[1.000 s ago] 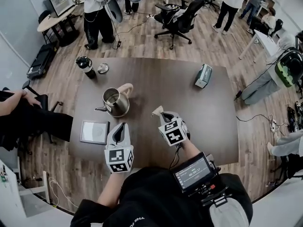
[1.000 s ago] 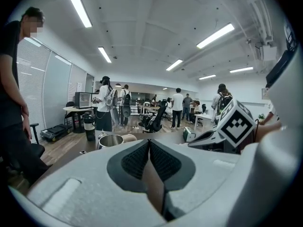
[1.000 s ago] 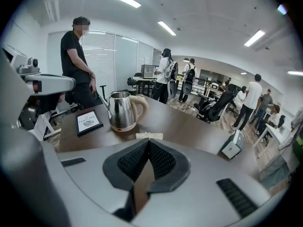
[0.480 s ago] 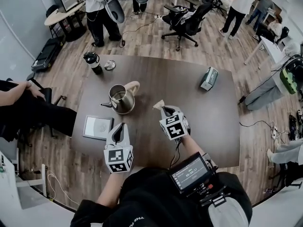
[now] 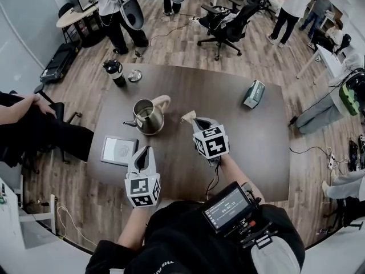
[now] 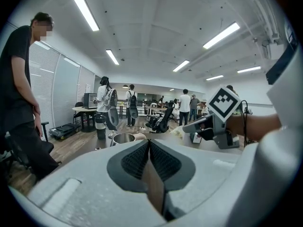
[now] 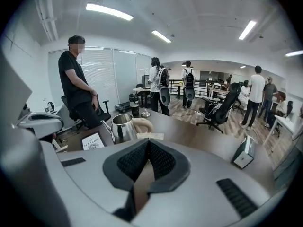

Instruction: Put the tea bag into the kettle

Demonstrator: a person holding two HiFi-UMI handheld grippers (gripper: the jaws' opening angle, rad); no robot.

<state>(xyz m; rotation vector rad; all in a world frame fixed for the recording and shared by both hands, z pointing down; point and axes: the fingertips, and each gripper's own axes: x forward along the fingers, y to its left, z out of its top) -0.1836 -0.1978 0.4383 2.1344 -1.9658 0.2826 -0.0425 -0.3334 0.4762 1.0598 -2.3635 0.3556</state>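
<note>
A steel kettle (image 5: pixel 147 116) with a pale handle stands open-topped on the dark table (image 5: pixel 251 147). My right gripper (image 5: pixel 192 121) is a little to the right of it, shut on a pale tea bag (image 5: pixel 186 117) that sticks out past the tips. In the right gripper view the tea bag (image 7: pixel 150 136) shows just beyond the closed jaws, with the kettle (image 7: pixel 123 126) behind it to the left. My left gripper (image 5: pixel 146 150) hangs nearer me, below the kettle, shut with nothing in it. The left gripper view shows the kettle (image 6: pixel 124 138) ahead and the right gripper (image 6: pixel 208 126) to the right.
A grey book (image 5: pixel 118 150) lies left of my left gripper. A black bottle (image 5: pixel 114 72) and a small lid (image 5: pixel 135 76) stand at the far left corner. A green-grey box (image 5: pixel 254 93) is at the far right. A person (image 7: pixel 78 86) stands by the table's left side.
My right gripper has carried the tea bag a little farther from me and closer to the kettle. The left gripper has stayed where it was.
</note>
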